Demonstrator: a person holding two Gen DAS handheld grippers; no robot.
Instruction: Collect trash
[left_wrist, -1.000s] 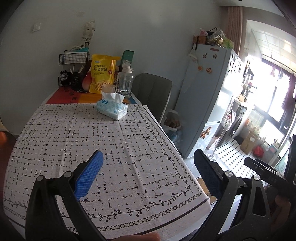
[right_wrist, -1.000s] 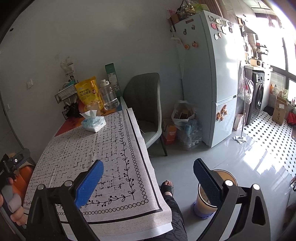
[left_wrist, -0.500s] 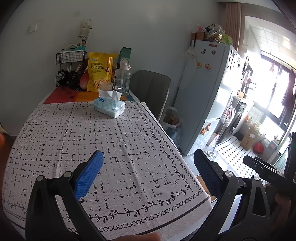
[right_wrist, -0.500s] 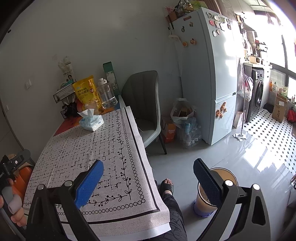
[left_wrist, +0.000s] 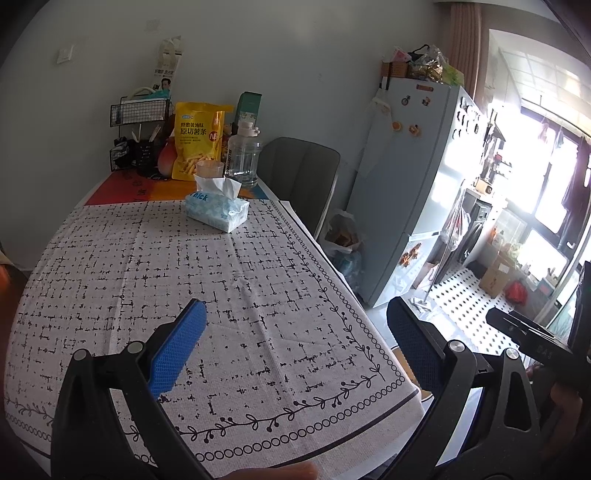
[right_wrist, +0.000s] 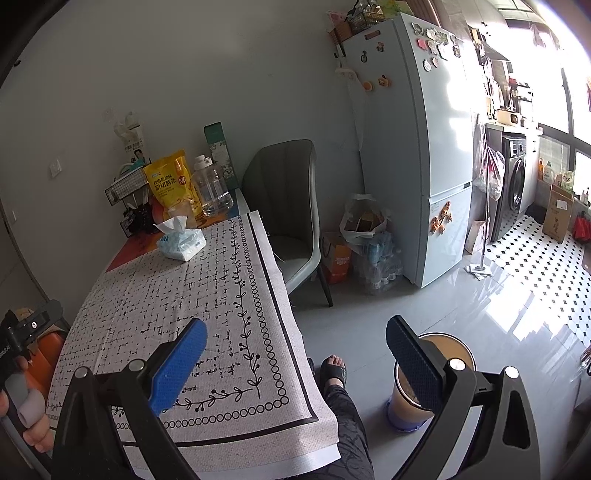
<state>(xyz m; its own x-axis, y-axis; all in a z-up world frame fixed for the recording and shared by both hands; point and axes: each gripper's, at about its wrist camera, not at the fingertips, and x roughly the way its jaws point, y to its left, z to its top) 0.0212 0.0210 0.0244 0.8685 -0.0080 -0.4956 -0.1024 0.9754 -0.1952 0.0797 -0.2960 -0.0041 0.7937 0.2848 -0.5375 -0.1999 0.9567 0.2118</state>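
My left gripper (left_wrist: 295, 350) is open and hovers over the near end of the table, with nothing between its blue pads. My right gripper (right_wrist: 295, 363) is also open and empty, held off the table's right edge above the floor. A tan round trash bin (right_wrist: 456, 347) with a blue base stands on the floor behind the right finger. On the patterned tablecloth (left_wrist: 184, 280) lies a blue tissue pack (left_wrist: 218, 212) at the far end. The other gripper shows at each view's edge: the right one (left_wrist: 532, 341), and the left one (right_wrist: 27, 332) in a hand.
A yellow snack bag (left_wrist: 197, 144), a clear water jug (left_wrist: 243, 155) and a wire rack (left_wrist: 138, 133) crowd the table's far end. A grey chair (right_wrist: 288, 206) and a fridge (right_wrist: 417, 155) stand to the right, with bags and boxes (right_wrist: 364, 236) between them. A sandalled foot (right_wrist: 332, 369) rests by the table.
Both grippers stay open and empty. The views have only drifted slightly, and nothing on the table has moved.
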